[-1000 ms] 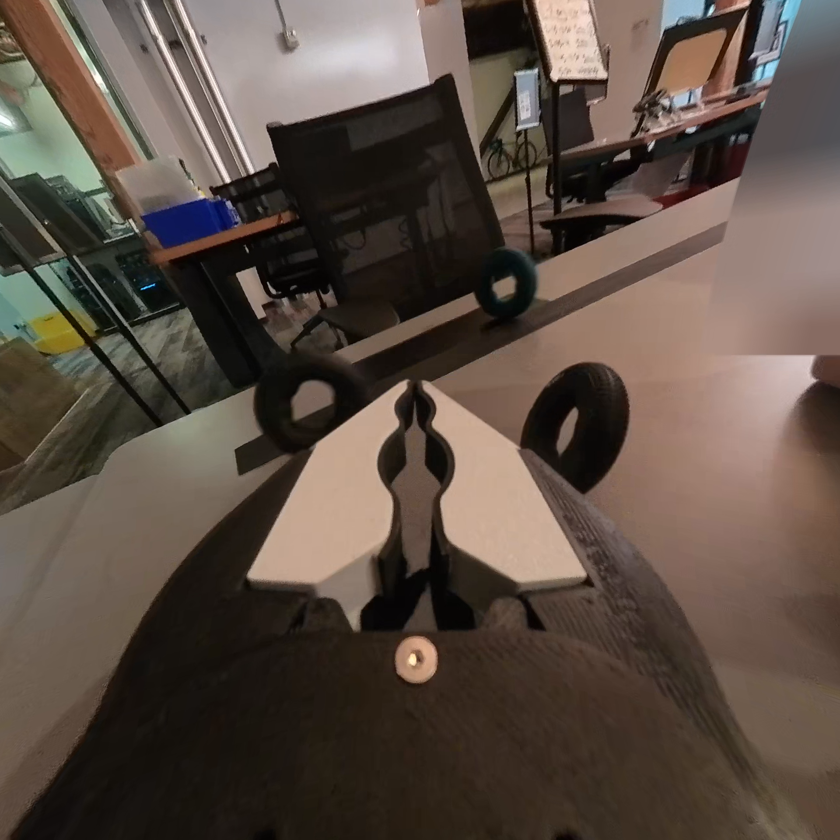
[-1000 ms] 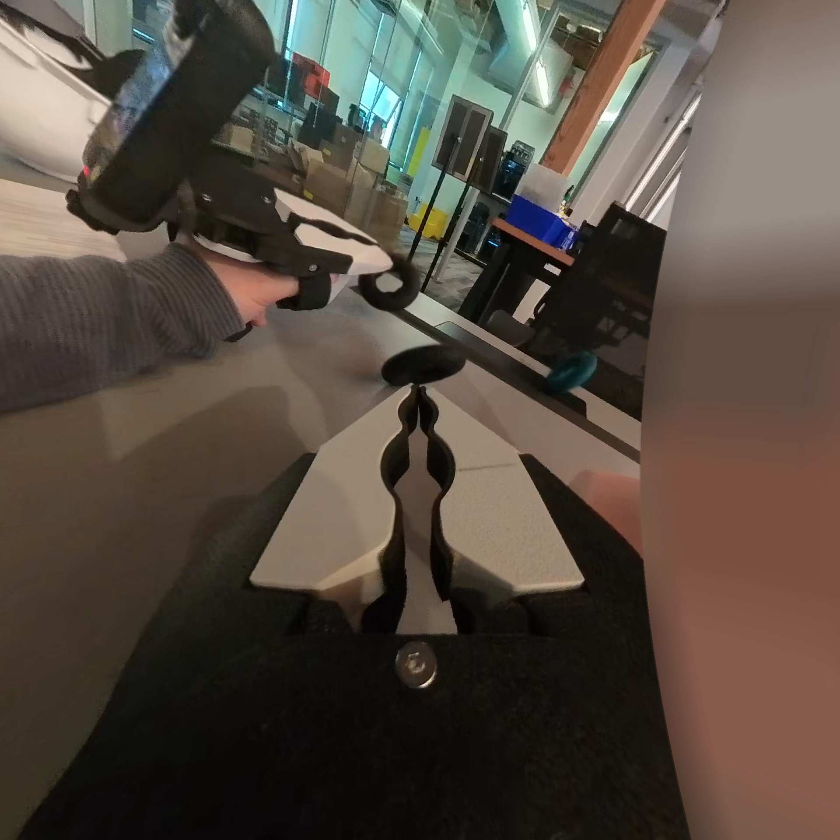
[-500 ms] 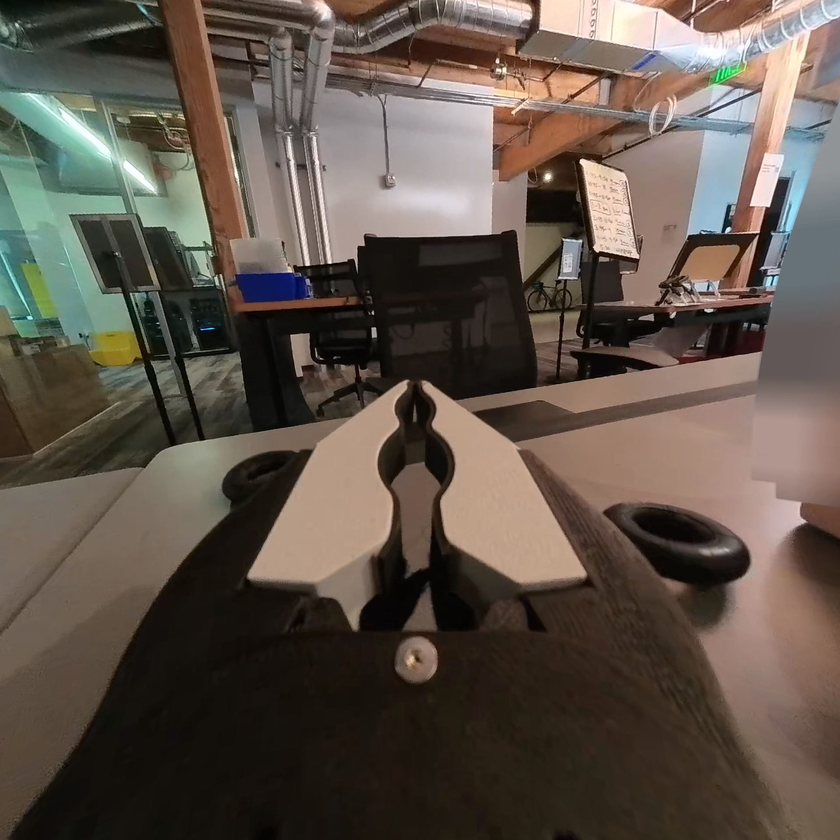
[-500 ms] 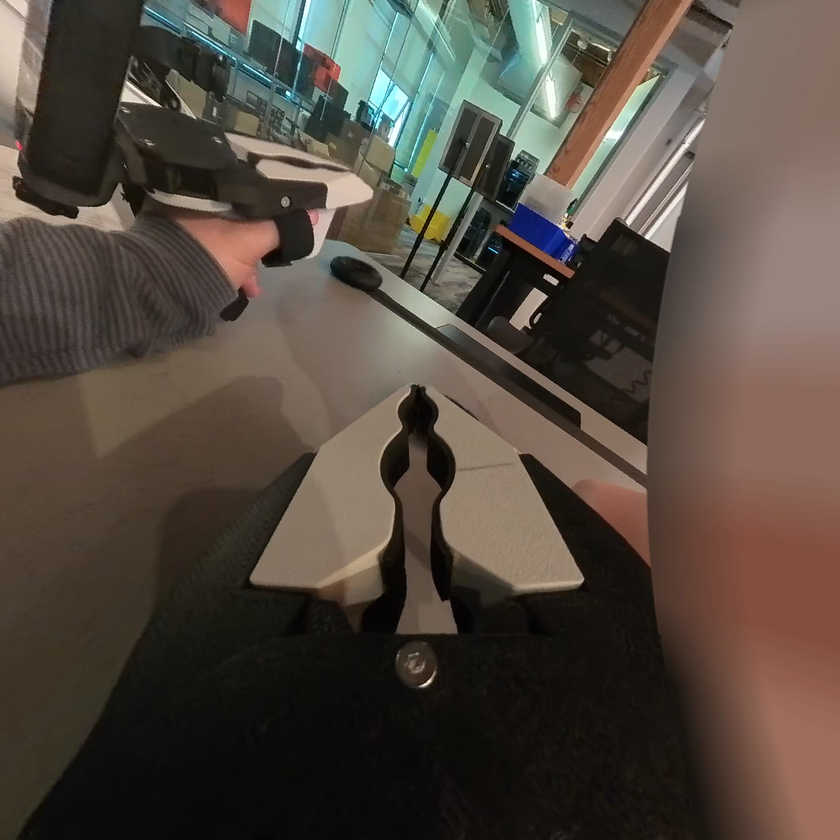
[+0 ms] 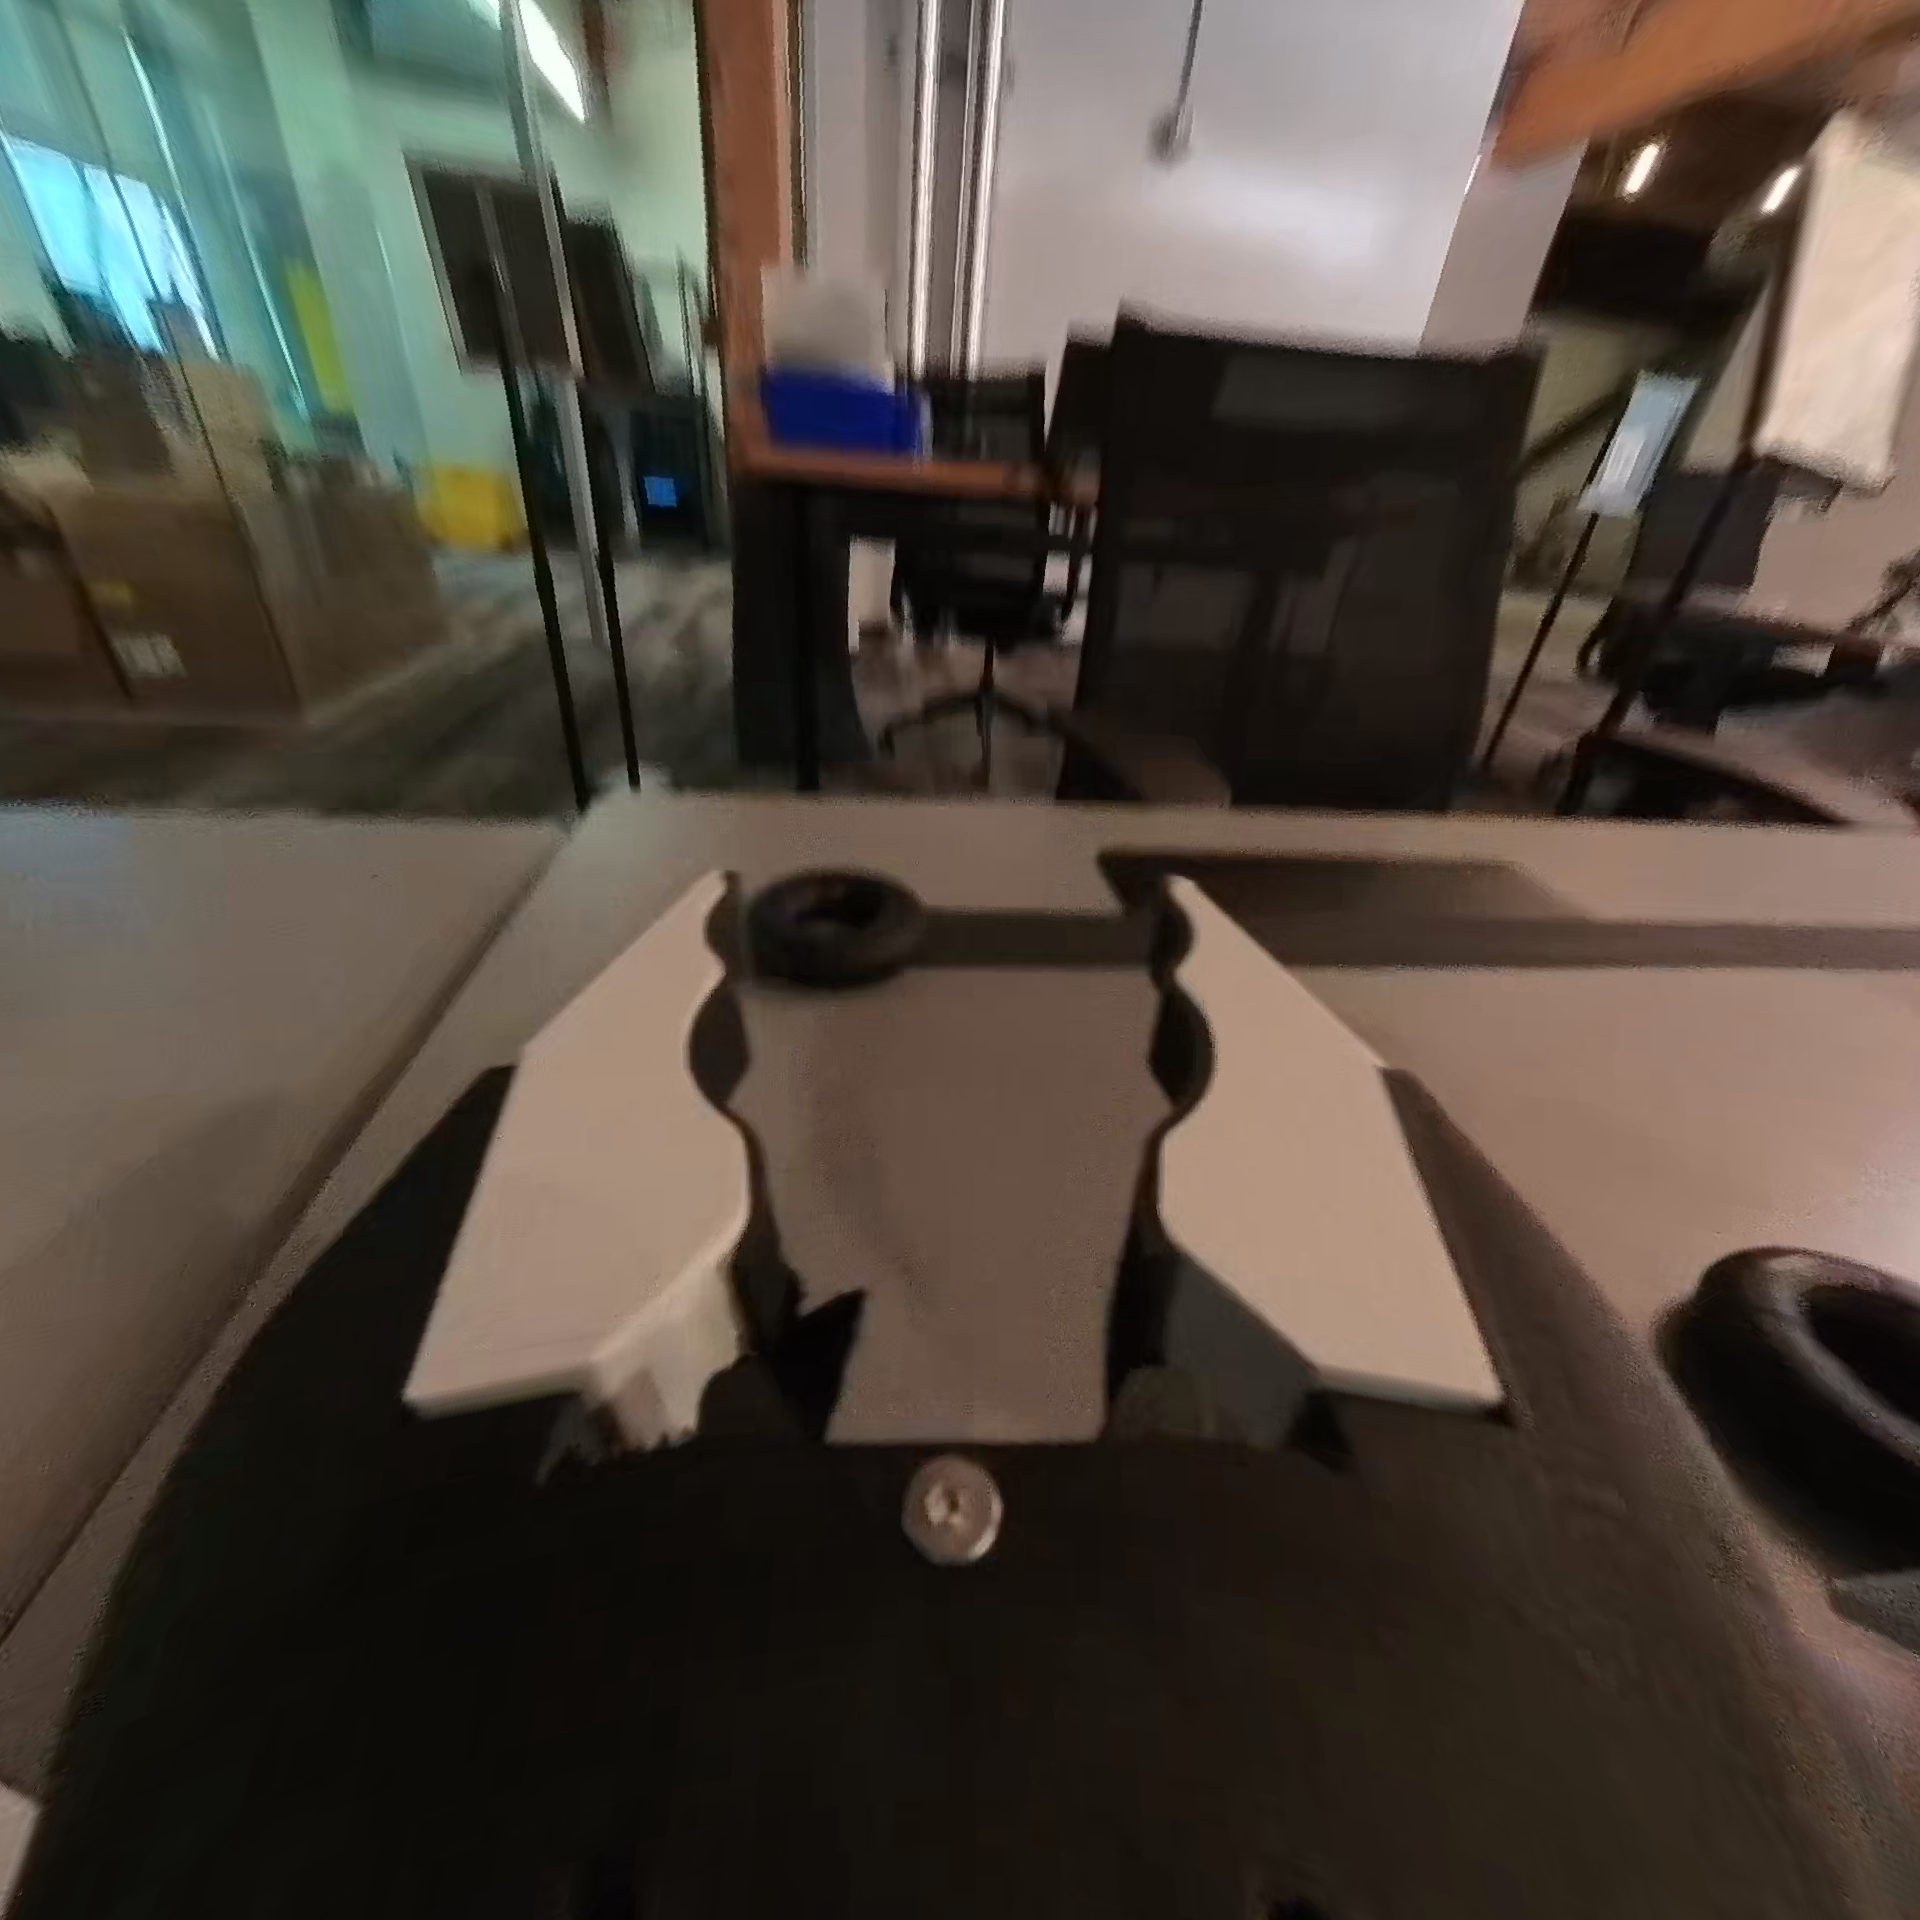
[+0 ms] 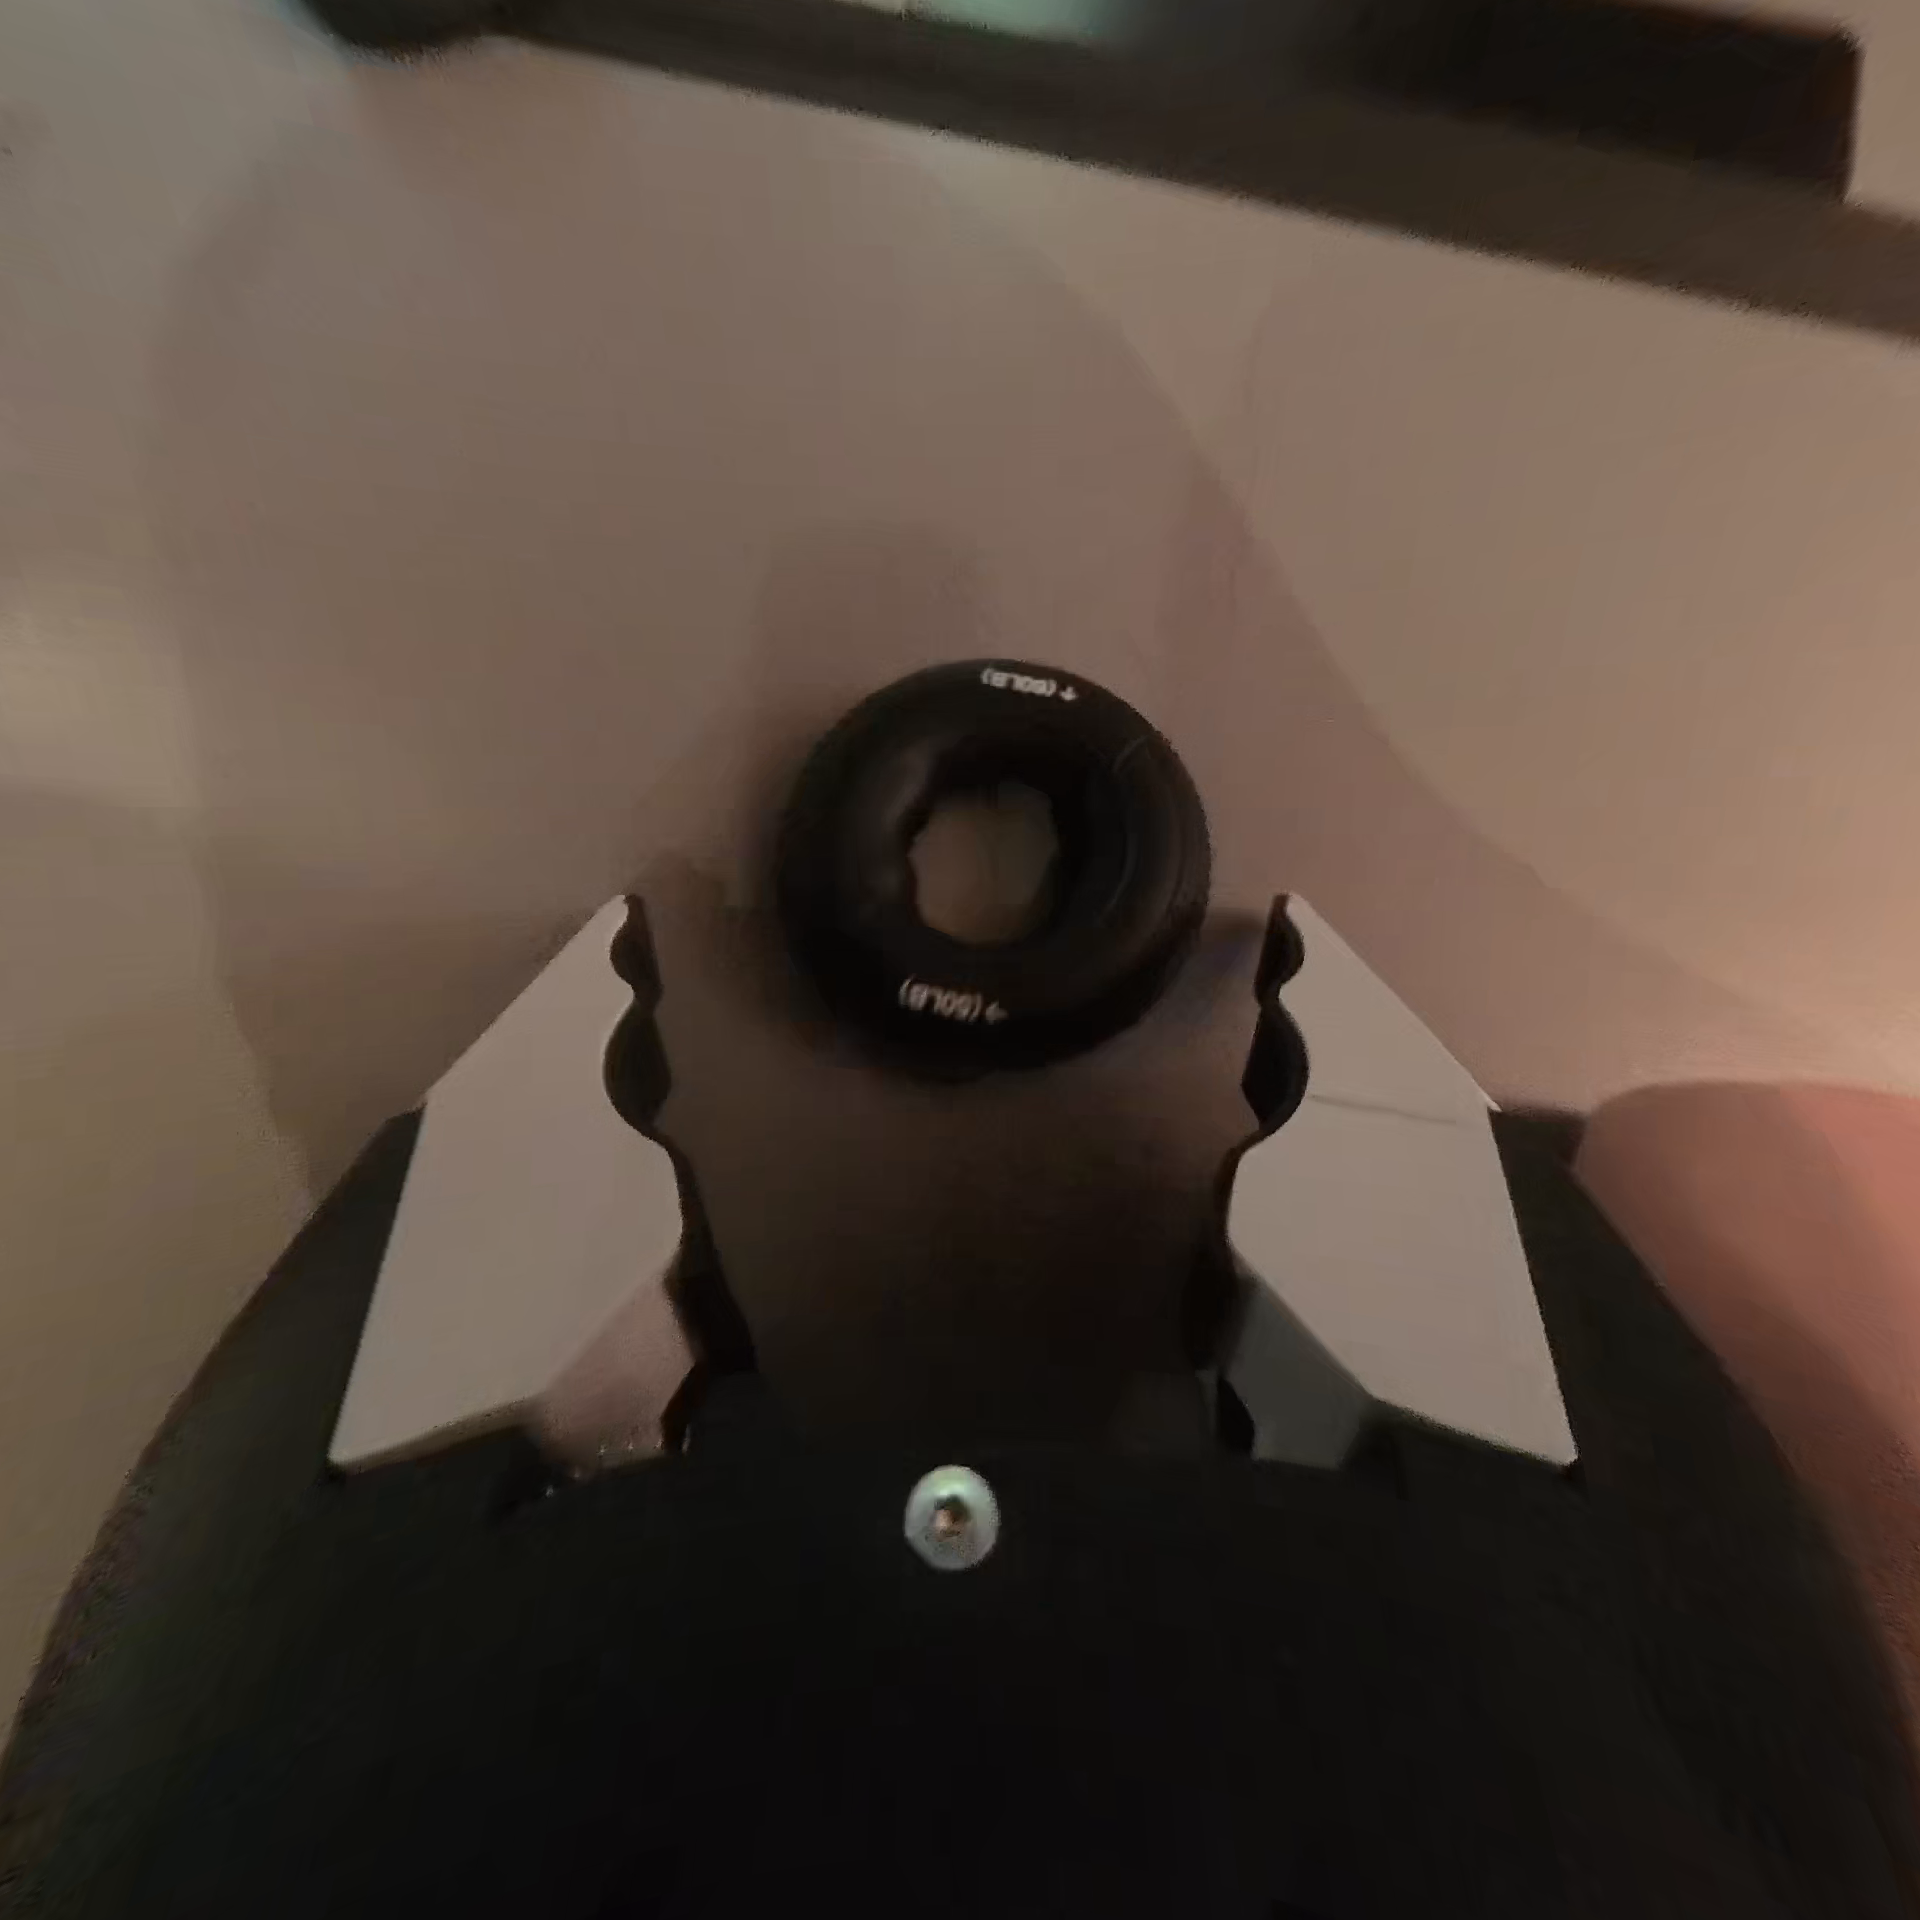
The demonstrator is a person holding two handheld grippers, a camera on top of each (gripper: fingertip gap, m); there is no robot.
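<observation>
Two grippers are shown, each with its fingers spread wide and nothing held between them.

Taken from the left: the left gripper [image 5: 940,894] is held low over the grey table [image 5: 260,987]. A black rubber ring [image 5: 836,927] lies flat beyond the tips, close to the left finger [image 5: 592,1164] and off the centre of the gap. A closing motion from here could be judged likely to catch only one side of the ring and push it away, since it sits off-centre and near the dark strip [image 5: 1558,930] at the table's far edge. A second black ring [image 5: 1808,1371] lies on the table to the right of this gripper, beside its body.

In the right wrist view, the right gripper [image 6: 956,914] is pointed down at the table [image 6: 416,520], and a black ring with small white markings [image 6: 992,871] lies flat, centred between the tips and touching neither. Both views are blurred, so a mistimed closure could be judged a risk.
</observation>
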